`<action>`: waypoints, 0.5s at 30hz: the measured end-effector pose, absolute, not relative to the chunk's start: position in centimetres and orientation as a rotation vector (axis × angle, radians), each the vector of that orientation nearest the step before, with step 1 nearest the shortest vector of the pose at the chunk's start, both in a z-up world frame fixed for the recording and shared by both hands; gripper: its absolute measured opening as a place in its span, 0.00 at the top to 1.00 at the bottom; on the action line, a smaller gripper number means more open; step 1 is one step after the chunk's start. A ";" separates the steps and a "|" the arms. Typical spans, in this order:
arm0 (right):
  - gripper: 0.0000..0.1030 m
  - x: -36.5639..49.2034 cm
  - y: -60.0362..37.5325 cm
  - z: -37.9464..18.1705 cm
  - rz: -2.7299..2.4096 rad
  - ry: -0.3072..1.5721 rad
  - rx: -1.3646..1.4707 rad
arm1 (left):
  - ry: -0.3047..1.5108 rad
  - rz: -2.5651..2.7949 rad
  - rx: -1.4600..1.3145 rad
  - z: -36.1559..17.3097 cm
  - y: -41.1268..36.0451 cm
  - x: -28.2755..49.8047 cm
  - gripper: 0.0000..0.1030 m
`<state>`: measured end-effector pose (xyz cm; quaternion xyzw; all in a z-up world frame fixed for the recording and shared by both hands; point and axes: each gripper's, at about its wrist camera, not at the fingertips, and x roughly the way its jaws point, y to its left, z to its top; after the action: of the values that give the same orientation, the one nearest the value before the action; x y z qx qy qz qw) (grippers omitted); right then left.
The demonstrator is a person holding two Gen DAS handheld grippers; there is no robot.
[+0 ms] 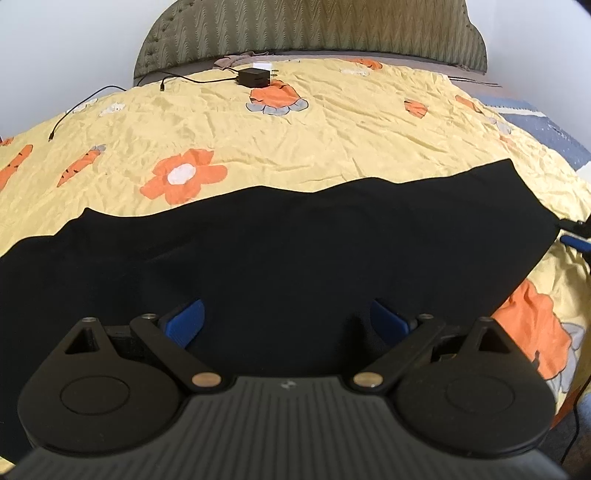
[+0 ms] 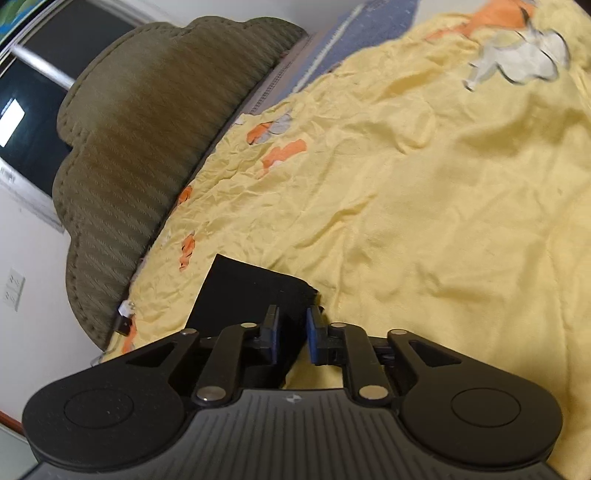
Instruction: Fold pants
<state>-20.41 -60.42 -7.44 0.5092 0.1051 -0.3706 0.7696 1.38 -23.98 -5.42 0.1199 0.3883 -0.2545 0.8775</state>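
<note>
Black pants [image 1: 295, 236] lie flat in a long band across the yellow flowered bedspread [image 1: 295, 129]. My left gripper [image 1: 288, 319] hangs over the near edge of their middle, its blue pads [image 1: 188, 321] wide apart and holding nothing. In the left wrist view my right gripper [image 1: 576, 234] shows at the pants' far right end. In the right wrist view that end of the pants [image 2: 251, 291] runs in between the fingers of my right gripper [image 2: 293, 332]. Its jaws stand a narrow gap apart and the blue pads [image 2: 314, 334] do not press the cloth.
A padded olive headboard [image 1: 314, 29] closes the far side of the bed. A black power brick [image 1: 255, 77] with a cable [image 1: 85, 101] lies near it. A blue blanket [image 1: 543, 129] is at the right edge, and a wall socket [image 2: 13, 290] and a window [image 2: 33, 110] show beyond the headboard.
</note>
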 end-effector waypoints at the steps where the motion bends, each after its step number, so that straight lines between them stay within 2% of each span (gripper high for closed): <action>1: 0.81 -20.6 -60.5 -7.6 -0.801 0.226 1.110 | 0.810 -0.533 0.246 -5.3 -23.9 1.4 0.07; 5: 0.80 -20.6 -60.8 -8.1 -0.780 0.236 1.127 | 0.805 -0.543 0.235 -5.0 -23.7 1.0 0.07; 7: 0.72 -20.4 -60.8 -8.4 -0.759 0.227 1.148 | 0.807 -0.540 0.230 -4.8 -23.6 0.9 0.06; 9: 0.53 -20.1 -60.8 -8.3 -0.734 0.214 1.151 | 0.807 -0.535 0.224 -4.6 -23.3 0.8 0.05; 11: 0.45 -19.7 -60.8 -8.1 -0.725 0.199 1.125 | 0.808 -0.532 0.223 -4.4 -23.0 0.8 0.04; 15: 0.45 -18.8 -61.0 -8.0 -0.756 0.196 1.080 | 0.804 -0.525 0.223 -4.0 -22.8 0.6 0.03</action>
<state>-18.79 -61.01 -7.96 0.5011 0.0907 -0.3505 0.7860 0.63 -22.76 -4.04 0.1072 0.3859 -0.2521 0.8810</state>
